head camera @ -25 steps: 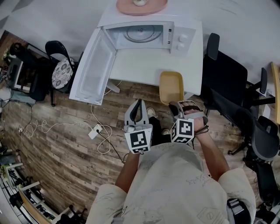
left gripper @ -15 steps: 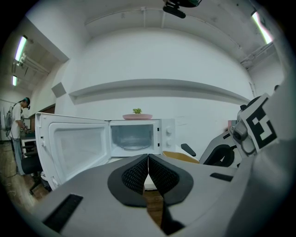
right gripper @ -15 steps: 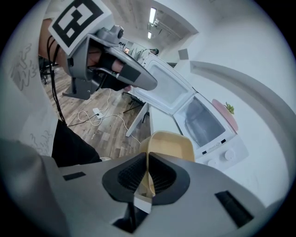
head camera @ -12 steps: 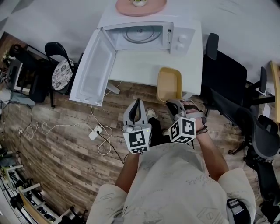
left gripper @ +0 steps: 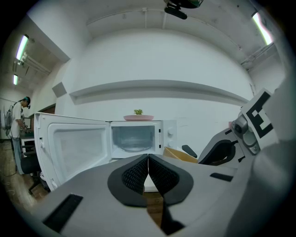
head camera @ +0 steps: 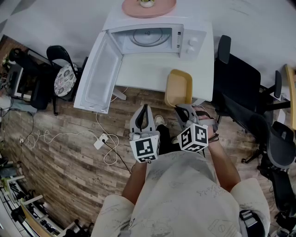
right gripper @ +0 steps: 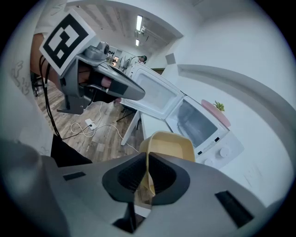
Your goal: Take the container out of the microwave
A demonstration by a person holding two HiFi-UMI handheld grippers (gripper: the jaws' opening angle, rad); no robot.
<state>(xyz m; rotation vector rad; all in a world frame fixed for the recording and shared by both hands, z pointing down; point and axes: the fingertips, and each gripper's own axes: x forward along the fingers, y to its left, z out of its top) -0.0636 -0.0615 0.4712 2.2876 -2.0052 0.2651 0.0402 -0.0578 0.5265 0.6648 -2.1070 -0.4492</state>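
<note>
showing the right gripper (head camera: 181,110) clamped on the near rim of the yellow container (head camera: 179,88), seen from the head view. in the right gripper view the two dark pads (right gripper: 129,178) stand almost together, with only the thin yellow wall of the container (right gripper: 169,146) pinched between them. the container is outside the microwave (head camera: 152,37), over the front edge of the white table (head camera: 148,69), in front of and below the control knobs (head camera: 189,44). its near end overhangs the table edge toward the person; whether its base rests on the table cannot be told.

the left gripper (head camera: 145,111) is held beside the right one, above the wooden floor (head camera: 69,157), well short of the table. in the left gripper view its jaws are closed pad against pad, with nothing between them, and it points at the microwave (left gripper: 138,136).

the microwave door (head camera: 99,69) hangs fully open to the left, and the glass turntable (head camera: 149,35) shows inside the cavity. a pink plate (head camera: 149,5) with a small plant lies on top of the microwave. a black office chair (head camera: 236,74) stands right of the table. a folding chair (head camera: 64,74) with a patterned cushion stands to its left, and a white power strip (head camera: 101,139) with cables lies on the floor.
</note>
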